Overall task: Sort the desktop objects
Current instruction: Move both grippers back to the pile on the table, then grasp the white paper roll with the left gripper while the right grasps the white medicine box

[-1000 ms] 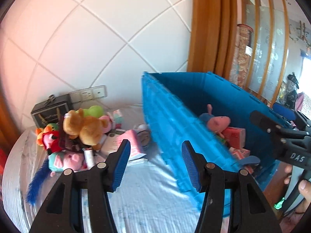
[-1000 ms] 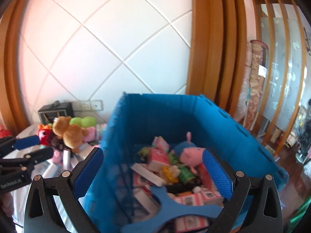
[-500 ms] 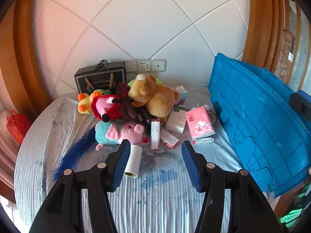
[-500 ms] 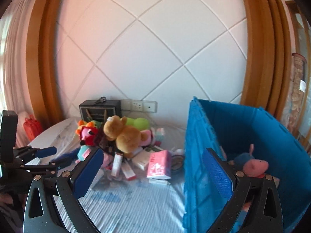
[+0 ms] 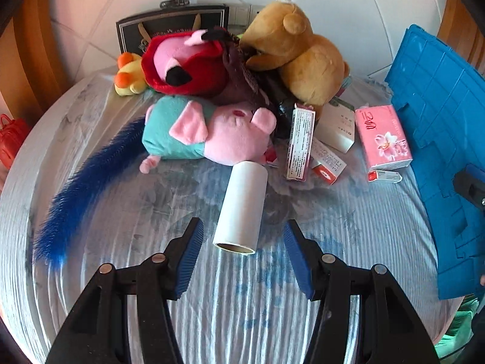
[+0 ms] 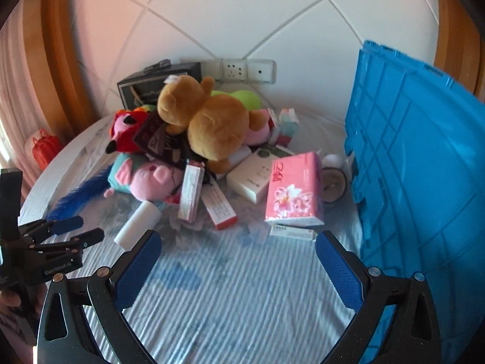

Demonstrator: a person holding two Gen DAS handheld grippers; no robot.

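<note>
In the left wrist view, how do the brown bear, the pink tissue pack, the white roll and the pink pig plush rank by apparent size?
1. brown bear and pink pig plush: too alike to rank.
2. white roll, though it lies nearest the camera, so this is unsure.
3. pink tissue pack.

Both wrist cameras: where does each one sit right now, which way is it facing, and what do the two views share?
Left wrist: behind the open left gripper, looking down at the white roll just ahead, plush pile beyond; its own fingers show.
Right wrist: behind the open right gripper, higher and further right, facing the pink tissue pack and blue crate; the left gripper shows at the left edge.
Shared: roll, pack, brown bear, crate.
</note>
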